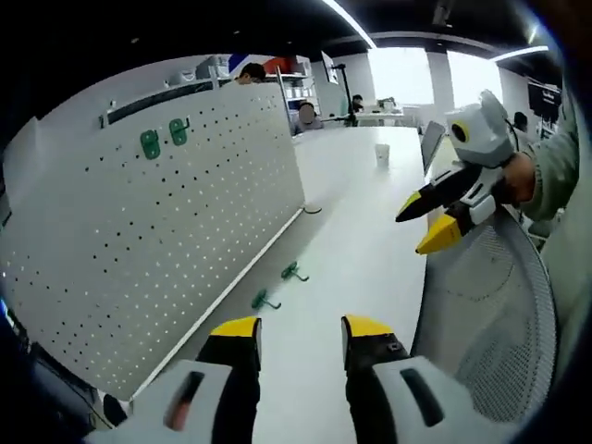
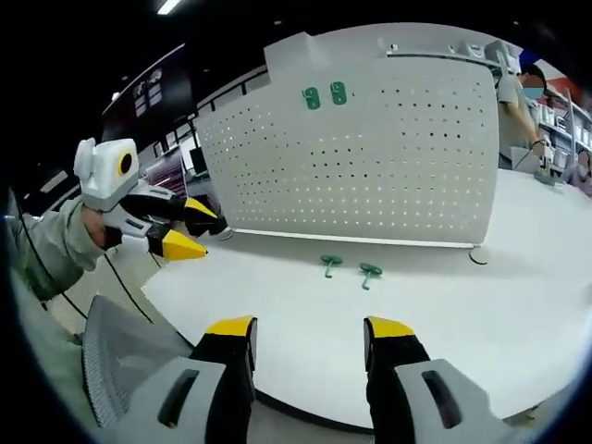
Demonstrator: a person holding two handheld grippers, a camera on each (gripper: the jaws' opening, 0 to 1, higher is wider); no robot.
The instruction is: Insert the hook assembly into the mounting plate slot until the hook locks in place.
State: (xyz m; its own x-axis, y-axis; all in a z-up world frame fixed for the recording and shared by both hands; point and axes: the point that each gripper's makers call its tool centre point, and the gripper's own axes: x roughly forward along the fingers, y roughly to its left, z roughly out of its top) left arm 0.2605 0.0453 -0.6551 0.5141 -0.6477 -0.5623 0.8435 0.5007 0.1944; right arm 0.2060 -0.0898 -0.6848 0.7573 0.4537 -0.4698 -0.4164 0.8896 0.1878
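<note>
Left gripper view: white table (image 1: 370,240); upright pegboard (image 1: 139,240) bearing two mounted green hooks (image 1: 163,139); two loose green hooks (image 1: 279,285) on the table near its base; left gripper (image 1: 301,335) wide, empty; right gripper (image 1: 427,220) narrowly parted, empty.

Right gripper view: same table (image 2: 444,324); pegboard (image 2: 370,157); loose green hooks (image 2: 350,268) before it; right gripper (image 2: 310,335) wide, empty; left gripper (image 2: 199,233) slightly parted.

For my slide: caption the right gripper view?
Two green hooks on table before pegboard; open right gripper empty.

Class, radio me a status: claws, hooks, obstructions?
Left claw and right claw open, empty. Two green plastic hooks loose on white table; two more on white pegboard. No obstruction.
</note>
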